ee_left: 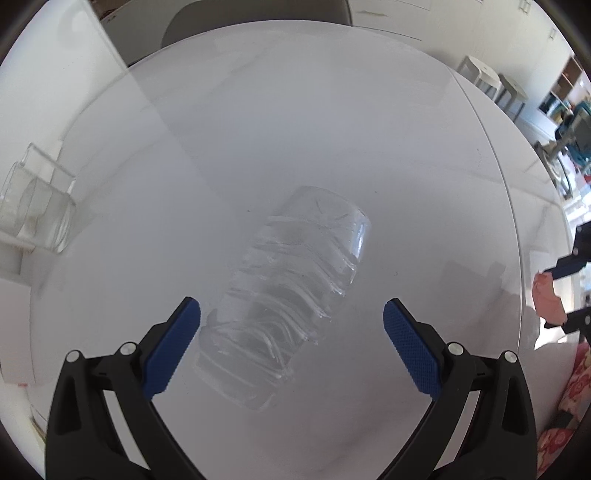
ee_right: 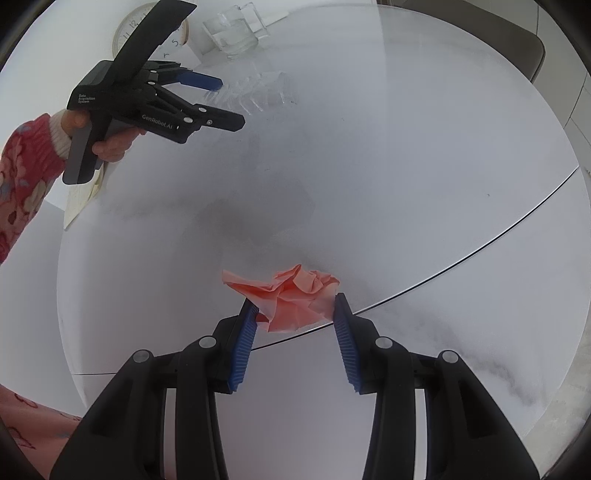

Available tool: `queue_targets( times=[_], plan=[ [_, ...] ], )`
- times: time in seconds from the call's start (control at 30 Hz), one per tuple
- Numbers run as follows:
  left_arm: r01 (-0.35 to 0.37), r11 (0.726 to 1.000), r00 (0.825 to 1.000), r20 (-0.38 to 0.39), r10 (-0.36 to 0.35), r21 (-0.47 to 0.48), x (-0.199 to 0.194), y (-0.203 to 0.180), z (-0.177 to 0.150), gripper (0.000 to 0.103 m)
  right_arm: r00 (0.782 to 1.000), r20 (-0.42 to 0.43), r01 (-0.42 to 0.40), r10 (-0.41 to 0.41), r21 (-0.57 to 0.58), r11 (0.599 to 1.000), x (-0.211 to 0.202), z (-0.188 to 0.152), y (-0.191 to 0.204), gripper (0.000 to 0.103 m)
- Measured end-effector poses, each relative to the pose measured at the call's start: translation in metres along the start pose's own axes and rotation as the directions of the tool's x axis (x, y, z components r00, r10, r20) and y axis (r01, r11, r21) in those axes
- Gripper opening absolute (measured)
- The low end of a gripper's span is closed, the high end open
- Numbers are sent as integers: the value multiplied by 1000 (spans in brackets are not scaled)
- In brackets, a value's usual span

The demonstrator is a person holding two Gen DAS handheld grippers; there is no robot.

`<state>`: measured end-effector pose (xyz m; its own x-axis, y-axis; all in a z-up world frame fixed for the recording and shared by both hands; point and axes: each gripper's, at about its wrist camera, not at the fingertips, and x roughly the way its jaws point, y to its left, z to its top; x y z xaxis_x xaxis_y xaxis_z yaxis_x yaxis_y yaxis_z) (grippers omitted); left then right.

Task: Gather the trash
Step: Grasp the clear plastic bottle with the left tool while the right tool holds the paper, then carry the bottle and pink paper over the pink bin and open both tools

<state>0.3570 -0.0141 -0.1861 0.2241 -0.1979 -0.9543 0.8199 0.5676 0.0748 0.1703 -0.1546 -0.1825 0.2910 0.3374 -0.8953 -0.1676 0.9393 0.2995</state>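
Note:
A crushed clear plastic bottle (ee_left: 291, 295) lies on its side on the white round table (ee_left: 332, 129). My left gripper (ee_left: 291, 304) hangs over it, open, with its blue pads wide on either side of the bottle's lower half and not touching it. In the right wrist view the same gripper (ee_right: 229, 103) sits at the top left beside the bottle (ee_right: 258, 92), held by a hand in a floral sleeve. My right gripper (ee_right: 295, 299) is shut on a crumpled pink paper (ee_right: 284, 295) near the table's edge. That paper (ee_left: 546, 299) also shows at the right edge of the left wrist view.
Clear glass containers (ee_left: 33, 206) stand at the table's left side, and show as glassware (ee_right: 232, 33) at the top of the right wrist view. A wall clock (ee_right: 127, 27) and a pale paper sheet (ee_right: 79, 199) lie beyond the left rim. A grey chair back (ee_left: 258, 18) stands behind the table.

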Motion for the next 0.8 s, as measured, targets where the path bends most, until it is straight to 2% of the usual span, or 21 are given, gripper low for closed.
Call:
queue_targets(
  times=[0.1, 0.27, 0.33, 0.4, 0.57, 0.67, 0.73, 0.8],
  plan=[
    [22, 999, 1000, -20, -22, 27, 6, -4, 3, 95, 1000, -2, -4, 4, 8, 1000, -3, 0, 1, 42],
    [15, 997, 999, -42, -12, 81, 16, -12, 9, 95, 1000, -5, 2, -2, 21, 1000, 3, 8, 2, 42],
    [10, 996, 999, -47, -6, 88, 17, -10, 9, 86, 1000, -1, 0, 0, 31, 1000, 1, 6, 1, 42],
    [17, 997, 997, -72, -12, 74, 20, -8, 10, 67, 1000, 2, 3, -3, 38, 999, 1, 3, 2, 42],
    [8, 999, 997, -76, -4, 50, 18, -15, 5, 65, 1000, 16, 6, -7, 54, 999, 0, 1, 8, 42],
    [16, 1000, 998, -62, -16, -6, 11, -18, -2, 65, 999, 31, 4, -6, 59, 998, -9, -2, 6, 42],
    [22, 996, 999, -42, -25, -86, 4, -20, -13, 65, 999, 44, 2, -5, 66, 998, -17, -6, 2, 42],
    [2, 989, 1000, -30, -6, -151, -5, -26, -27, 65, 998, 57, -4, 0, 76, 997, -25, -12, 1, 42]
  ],
)
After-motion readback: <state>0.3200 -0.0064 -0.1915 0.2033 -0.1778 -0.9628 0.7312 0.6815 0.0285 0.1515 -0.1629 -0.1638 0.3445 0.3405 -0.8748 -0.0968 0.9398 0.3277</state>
